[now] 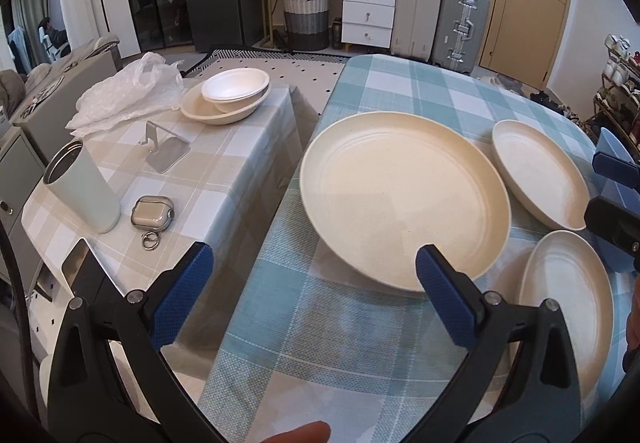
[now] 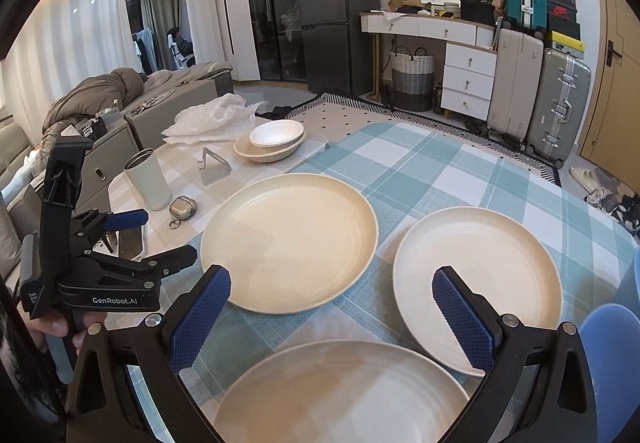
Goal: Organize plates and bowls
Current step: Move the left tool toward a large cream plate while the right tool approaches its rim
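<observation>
Three cream plates lie flat on the desk (image 2: 460,171), which wears a blue-and-white checked cloth. All three are matte and faintly speckled, with shallow raised rims. The nearest plate (image 2: 340,395) sits at the bottom of the right wrist view, directly under the right gripper (image 2: 332,319). That gripper's blue-padded fingers (image 2: 198,317) are spread wide and hold nothing. Beyond it to the right lies a second plate (image 2: 480,283), and the largest plate (image 2: 288,239) lies left of that one; the two are near each other but apart.

The left gripper (image 1: 314,291) hangs at the desk's left edge, its fingers (image 1: 448,295) also spread wide and empty; one finger's tip overlaps the near rim of the largest plate (image 1: 400,199) in the left wrist view, and whether it touches I cannot tell.

Farther off, on a lower side table (image 1: 224,171) with a beige checked cloth, stand a pale tumbler (image 1: 82,189), an earbud case (image 1: 152,213) and a clear phone stand (image 1: 166,151). Behind them, two stacked bowls: a white bowl (image 1: 236,85) nested in a larger cream bowl (image 1: 222,109), beside a crumpled plastic bag (image 1: 128,91).
</observation>
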`<state>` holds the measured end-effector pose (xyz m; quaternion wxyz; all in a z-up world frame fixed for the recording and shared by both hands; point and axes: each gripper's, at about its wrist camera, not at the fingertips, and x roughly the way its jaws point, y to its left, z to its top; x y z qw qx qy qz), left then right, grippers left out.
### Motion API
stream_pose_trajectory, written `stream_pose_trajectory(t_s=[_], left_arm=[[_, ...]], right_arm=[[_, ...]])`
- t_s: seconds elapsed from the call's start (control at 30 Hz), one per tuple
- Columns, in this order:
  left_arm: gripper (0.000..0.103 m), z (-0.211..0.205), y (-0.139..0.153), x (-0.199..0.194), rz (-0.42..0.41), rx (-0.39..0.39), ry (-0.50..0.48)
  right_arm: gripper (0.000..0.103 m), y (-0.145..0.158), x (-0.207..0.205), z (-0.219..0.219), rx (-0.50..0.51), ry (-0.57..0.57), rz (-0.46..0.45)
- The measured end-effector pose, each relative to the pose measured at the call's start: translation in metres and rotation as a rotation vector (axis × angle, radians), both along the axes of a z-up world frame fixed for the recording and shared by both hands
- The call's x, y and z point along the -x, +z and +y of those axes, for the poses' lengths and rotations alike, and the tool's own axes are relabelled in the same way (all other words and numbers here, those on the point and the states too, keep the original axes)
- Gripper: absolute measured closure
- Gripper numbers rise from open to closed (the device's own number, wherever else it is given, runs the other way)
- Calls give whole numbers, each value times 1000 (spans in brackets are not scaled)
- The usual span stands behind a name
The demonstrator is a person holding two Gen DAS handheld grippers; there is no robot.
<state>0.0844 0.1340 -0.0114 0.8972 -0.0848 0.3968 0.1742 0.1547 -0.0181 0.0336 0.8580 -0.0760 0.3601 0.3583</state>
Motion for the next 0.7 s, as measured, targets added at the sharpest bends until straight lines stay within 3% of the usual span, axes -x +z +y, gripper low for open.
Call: stream_pose_trajectory(t_s=[0.7], left_arm=[[5, 42, -21, -29, 97, 65, 28]], right_arm=[[0, -49, -37, 61, 73, 58, 173]])
